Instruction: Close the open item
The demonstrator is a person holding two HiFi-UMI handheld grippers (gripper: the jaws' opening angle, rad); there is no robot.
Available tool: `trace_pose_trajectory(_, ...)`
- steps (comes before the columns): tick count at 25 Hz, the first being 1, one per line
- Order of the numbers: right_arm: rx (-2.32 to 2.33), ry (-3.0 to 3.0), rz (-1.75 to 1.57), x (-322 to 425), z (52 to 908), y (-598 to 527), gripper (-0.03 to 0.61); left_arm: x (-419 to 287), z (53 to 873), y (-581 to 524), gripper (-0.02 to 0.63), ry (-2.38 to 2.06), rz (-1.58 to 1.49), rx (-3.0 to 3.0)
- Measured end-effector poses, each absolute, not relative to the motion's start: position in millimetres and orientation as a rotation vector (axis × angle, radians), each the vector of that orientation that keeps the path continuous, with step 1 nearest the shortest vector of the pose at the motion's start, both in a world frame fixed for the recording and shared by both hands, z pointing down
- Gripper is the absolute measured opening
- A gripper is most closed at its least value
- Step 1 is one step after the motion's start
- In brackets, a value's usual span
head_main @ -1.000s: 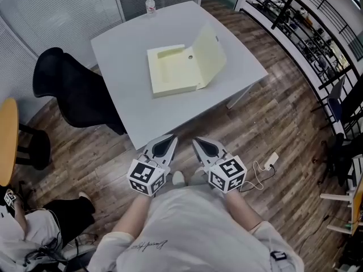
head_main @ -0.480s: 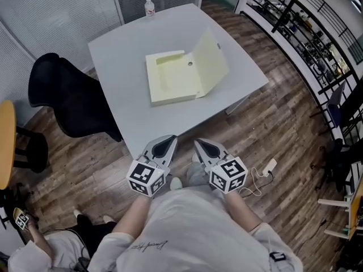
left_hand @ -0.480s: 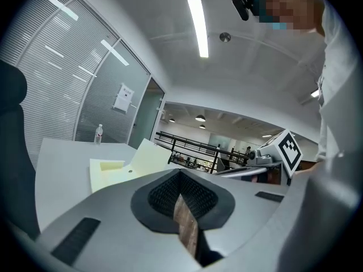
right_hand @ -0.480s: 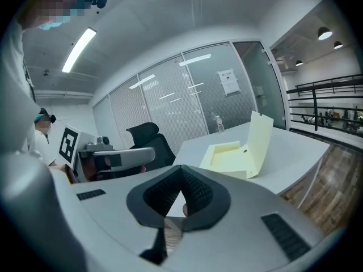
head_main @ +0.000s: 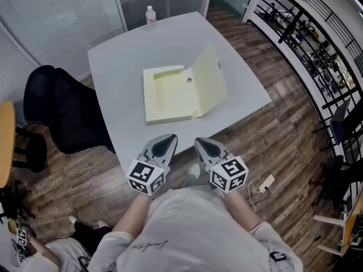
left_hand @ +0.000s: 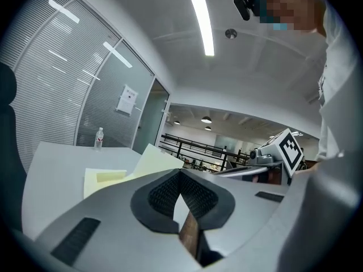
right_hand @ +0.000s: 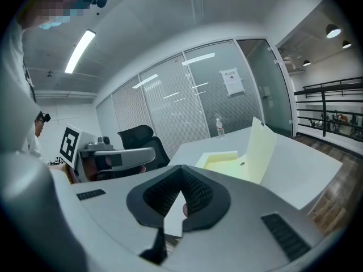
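Note:
A pale yellow box folder [head_main: 168,97] lies open on the grey table [head_main: 125,55], with its lid [head_main: 211,81] standing up on the right side. My left gripper [head_main: 165,143] and right gripper [head_main: 205,145] hang side by side off the table's near corner, close to my body, well short of the folder. Both are shut with nothing between the jaws. The left gripper view shows the folder [left_hand: 106,178] and lid [left_hand: 156,156] beyond the shut left gripper [left_hand: 180,172]. The right gripper view shows the folder [right_hand: 226,162] and upright lid [right_hand: 258,149] past the right gripper [right_hand: 181,171].
A water bottle [head_main: 151,16] stands at the table's far corner. A black office chair [head_main: 59,115] sits left of the table, and a round wooden table [head_main: 4,141] is farther left. A black railing [head_main: 317,55] runs along the right. A charger and cable [head_main: 262,182] lie on the wooden floor.
The view has moved forward, so the table and folder sit nearer and lower in the head view. Both grippers stay shut in the same place before my body.

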State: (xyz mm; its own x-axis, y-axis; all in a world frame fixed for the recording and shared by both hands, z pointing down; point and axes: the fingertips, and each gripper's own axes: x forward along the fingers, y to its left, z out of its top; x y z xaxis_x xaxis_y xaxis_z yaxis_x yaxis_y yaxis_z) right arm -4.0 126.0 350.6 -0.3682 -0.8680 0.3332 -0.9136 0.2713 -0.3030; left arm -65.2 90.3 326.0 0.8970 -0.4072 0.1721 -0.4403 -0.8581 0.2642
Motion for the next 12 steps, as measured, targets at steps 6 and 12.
trace_pose_trajectory(6,1.646,-2.478,0.702,29.9,346.9,90.5,0.012,-30.3,323.6,60.9,0.009,-0.689,0.159,2.744)
trace_pose_trajectory(12,1.578,-2.533,0.692,52.7,343.9,69.1,0.012,3.0,326.3,42.5,0.008,-0.719,0.169,2.743)
